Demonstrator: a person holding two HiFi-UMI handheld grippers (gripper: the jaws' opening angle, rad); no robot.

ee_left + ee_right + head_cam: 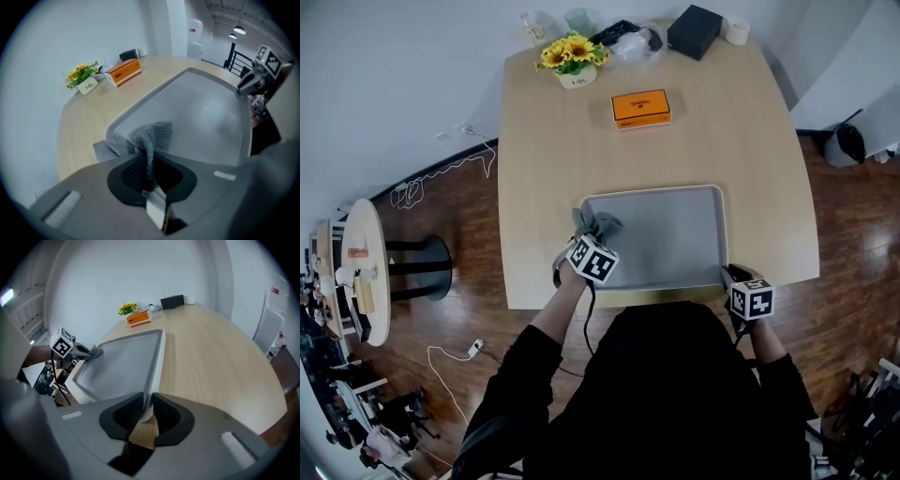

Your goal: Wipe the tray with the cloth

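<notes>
A grey tray [666,234] lies on the wooden table close to its near edge. My left gripper [583,240] is at the tray's near left corner, shut on a grey cloth [596,225]. The cloth [152,138] runs up between the jaws, and its free end drapes over the tray [206,112] corner, part inside and part on the table. My right gripper [729,276] is at the near right corner. In the right gripper view the tray [126,362] rim stands pinched between the two pads of the right gripper [146,405]. The left gripper [89,351] shows across the tray.
At the table's far side lie an orange box [641,108], a pot of sunflowers [574,58], a black box [695,31] and some cups. A round side table [366,267] and a black stool [427,265] stand on the floor to the left.
</notes>
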